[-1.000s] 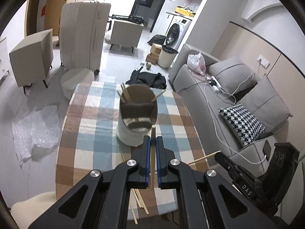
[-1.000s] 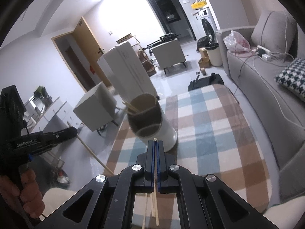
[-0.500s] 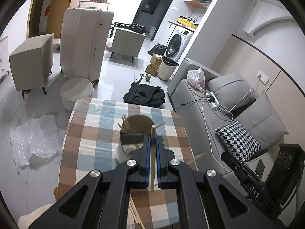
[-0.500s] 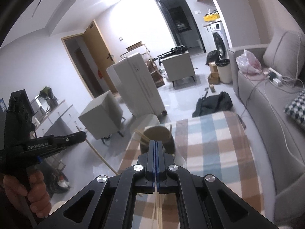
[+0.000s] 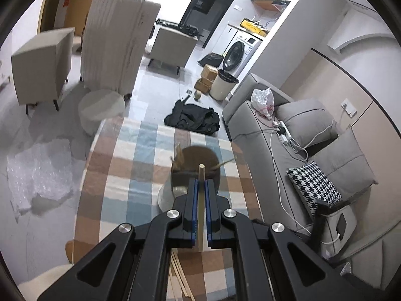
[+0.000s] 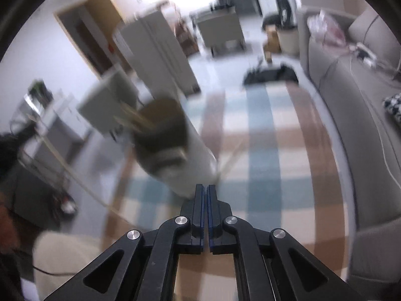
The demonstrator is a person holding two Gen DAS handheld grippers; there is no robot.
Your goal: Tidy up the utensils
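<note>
Left wrist view: left gripper (image 5: 199, 188) clamped on a chopstick (image 5: 201, 205) above the part-filled holder (image 5: 194, 173), right gripper (image 6: 205, 195) shut and empty, loose chopsticks (image 5: 180, 276) left on the table (image 5: 120, 175).

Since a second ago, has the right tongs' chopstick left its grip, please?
Yes. The right tongs are empty now, beside the holder on the checked cloth.

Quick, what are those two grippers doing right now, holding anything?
Left gripper: closed on a chopstick.
Right gripper: nearly closed, just starting to open, nothing between its jaws.
</note>
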